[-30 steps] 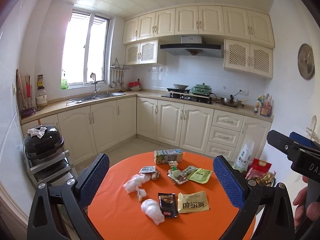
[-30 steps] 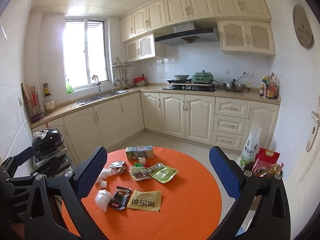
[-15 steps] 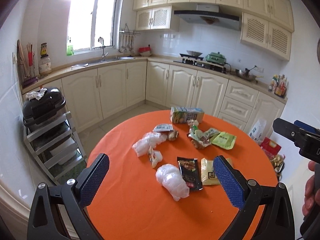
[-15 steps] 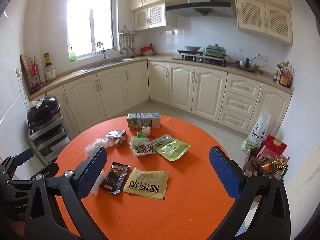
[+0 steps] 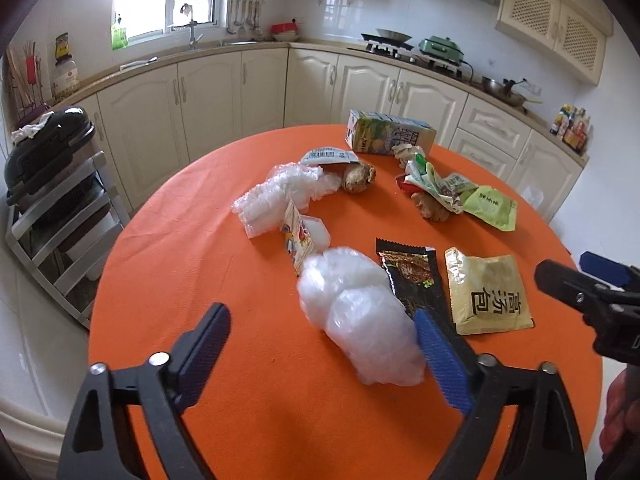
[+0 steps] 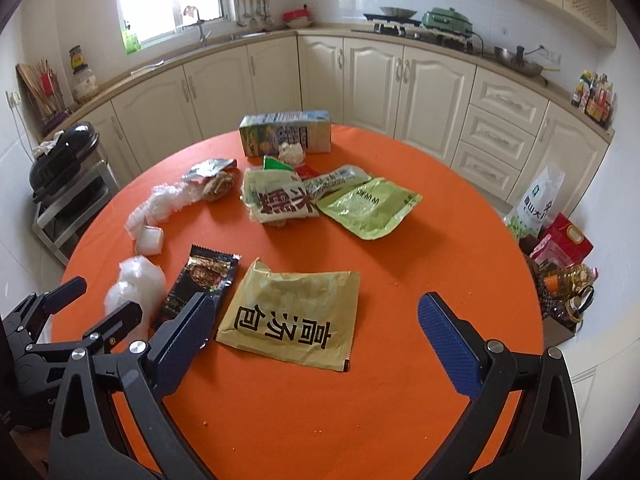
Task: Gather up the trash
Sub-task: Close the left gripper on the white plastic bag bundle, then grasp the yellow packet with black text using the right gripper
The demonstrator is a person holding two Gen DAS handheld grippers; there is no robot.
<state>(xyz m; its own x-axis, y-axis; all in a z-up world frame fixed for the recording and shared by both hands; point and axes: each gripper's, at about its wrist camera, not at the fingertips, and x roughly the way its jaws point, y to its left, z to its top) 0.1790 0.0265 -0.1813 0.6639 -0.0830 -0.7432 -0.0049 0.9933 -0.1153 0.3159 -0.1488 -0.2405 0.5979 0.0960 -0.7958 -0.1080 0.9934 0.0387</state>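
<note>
The left gripper point(image 5: 322, 344) hangs low over the orange bench point(image 5: 240, 380), jaws wide apart and empty, apparently lined up to take the crumpled clear plastic wad point(image 5: 360, 320). The wad lies just left of the black snack wrapper point(image 5: 408, 272), its long axis running away from the jaws and slightly leftward. The right gripper point(image 6: 320, 336), also gaping, straddles the gold soup sachet point(image 6: 292, 316), right of that wrapper.
</note>
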